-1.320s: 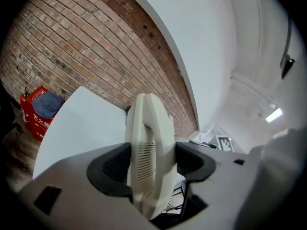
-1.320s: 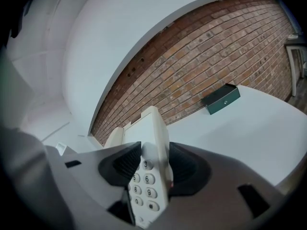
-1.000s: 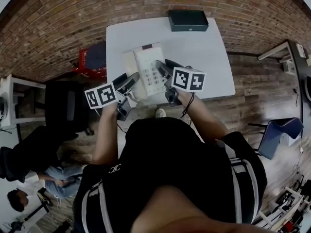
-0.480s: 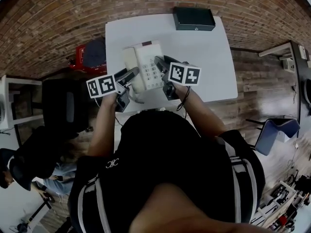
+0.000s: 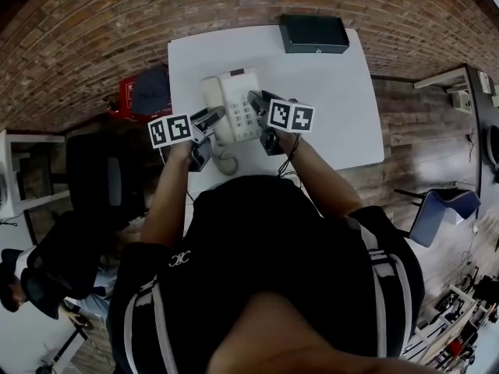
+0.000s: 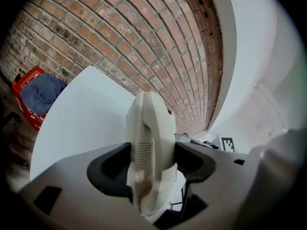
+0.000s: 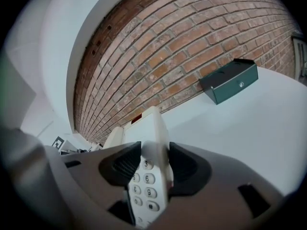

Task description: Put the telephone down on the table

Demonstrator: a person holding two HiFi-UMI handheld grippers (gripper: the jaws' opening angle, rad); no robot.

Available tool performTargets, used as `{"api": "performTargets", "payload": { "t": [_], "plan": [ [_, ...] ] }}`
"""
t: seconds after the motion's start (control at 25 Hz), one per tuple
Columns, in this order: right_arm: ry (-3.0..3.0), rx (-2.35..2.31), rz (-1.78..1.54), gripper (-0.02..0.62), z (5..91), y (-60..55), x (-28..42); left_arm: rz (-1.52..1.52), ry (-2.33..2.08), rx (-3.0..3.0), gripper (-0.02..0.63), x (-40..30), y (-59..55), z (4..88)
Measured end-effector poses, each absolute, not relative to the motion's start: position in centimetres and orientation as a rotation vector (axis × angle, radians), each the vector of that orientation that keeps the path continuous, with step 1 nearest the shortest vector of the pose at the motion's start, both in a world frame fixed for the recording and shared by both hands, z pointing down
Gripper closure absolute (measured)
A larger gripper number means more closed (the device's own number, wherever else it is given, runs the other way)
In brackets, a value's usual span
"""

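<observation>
I wear a black short-sleeved top (image 5: 265,287), pale stripes (image 5: 380,287) at 4 and 8 o'clock, and a small white logo (image 5: 184,260). The left gripper (image 5: 209,118) and right gripper (image 5: 257,102) are grey with black pads (image 6: 108,169); each carries a white cube (image 5: 291,116) bearing black square markers.

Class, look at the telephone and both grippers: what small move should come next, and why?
Probably lower the telephone straight down onto the table with jaws shut. The left gripper and right gripper each clamp a side of it, and it seems not yet set down.
</observation>
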State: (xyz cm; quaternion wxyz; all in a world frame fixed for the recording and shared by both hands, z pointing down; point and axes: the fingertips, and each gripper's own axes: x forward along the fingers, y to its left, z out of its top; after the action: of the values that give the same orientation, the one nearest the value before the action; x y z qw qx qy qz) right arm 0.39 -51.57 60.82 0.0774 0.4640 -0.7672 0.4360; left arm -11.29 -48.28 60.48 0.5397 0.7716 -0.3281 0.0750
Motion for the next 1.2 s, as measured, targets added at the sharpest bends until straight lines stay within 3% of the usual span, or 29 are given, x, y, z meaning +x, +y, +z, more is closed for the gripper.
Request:
{"api": "performTargets", "payload": {
  "t": [0.48,1.2],
  "plan": [
    [-2.198,1.403,1.567,0.442,67.2,-52.2,2.0,0.231,-0.772,1.752,0.313,-10.3,-49.7,65.9],
    [-2.208,1.365,1.589,0.437,70.2,-51.5,1.7,0.246,-0.731,1.719,0.308,-10.3,-48.7,69.1]
  ]
}}
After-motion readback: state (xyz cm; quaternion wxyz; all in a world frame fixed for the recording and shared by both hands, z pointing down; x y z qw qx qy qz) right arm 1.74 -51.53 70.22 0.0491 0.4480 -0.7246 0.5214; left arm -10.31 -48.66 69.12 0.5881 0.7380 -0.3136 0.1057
